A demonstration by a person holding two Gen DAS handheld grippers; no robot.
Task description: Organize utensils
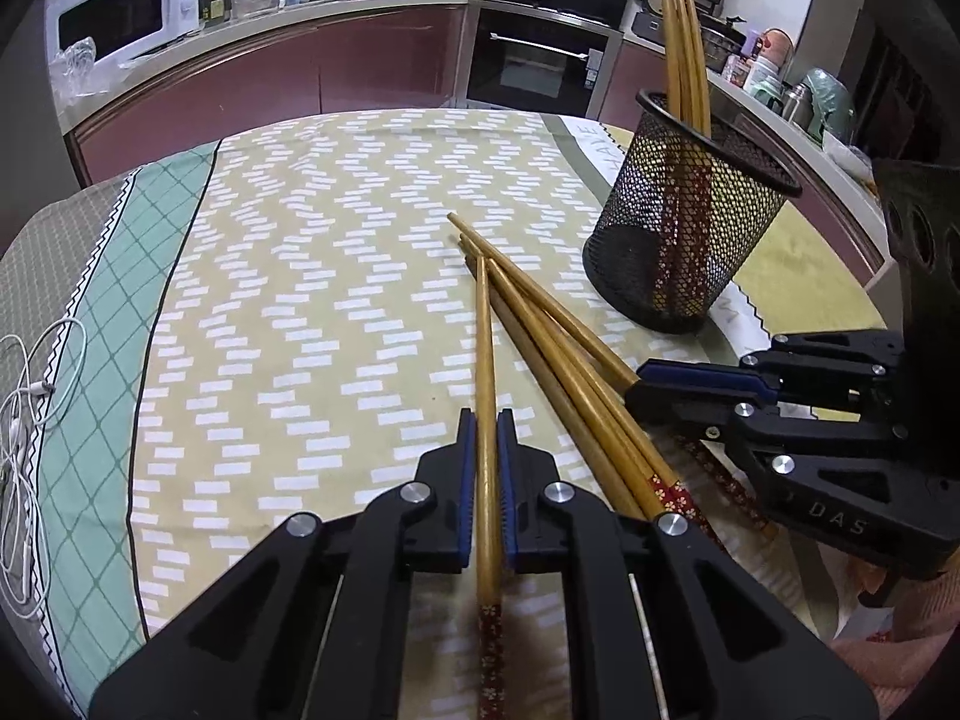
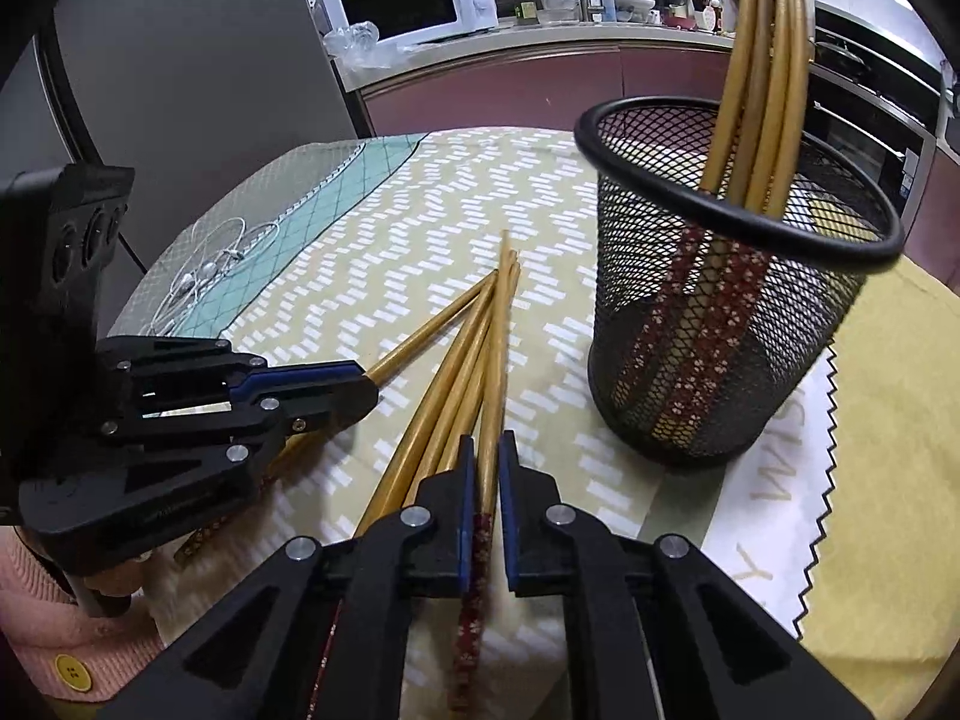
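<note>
Several wooden chopsticks with red flowered ends lie in a loose pile (image 1: 558, 354) on the patterned tablecloth. My left gripper (image 1: 486, 432) is shut on one chopstick (image 1: 485, 348); it also shows at the left of the right wrist view (image 2: 360, 387). My right gripper (image 2: 487, 450) is shut on another chopstick (image 2: 497, 360) from the pile (image 2: 456, 372); it also shows at the right of the left wrist view (image 1: 636, 390). A black mesh holder (image 1: 684, 222) stands upright to the right with several chopsticks (image 1: 684, 42) in it, and it shows close in the right wrist view (image 2: 720, 312).
White earphones (image 1: 24, 420) lie at the table's left edge. A kitchen counter with a white microwave (image 1: 126, 12) and an oven (image 1: 540, 54) runs behind the table. A yellow cloth (image 2: 888, 480) lies under the holder's right side.
</note>
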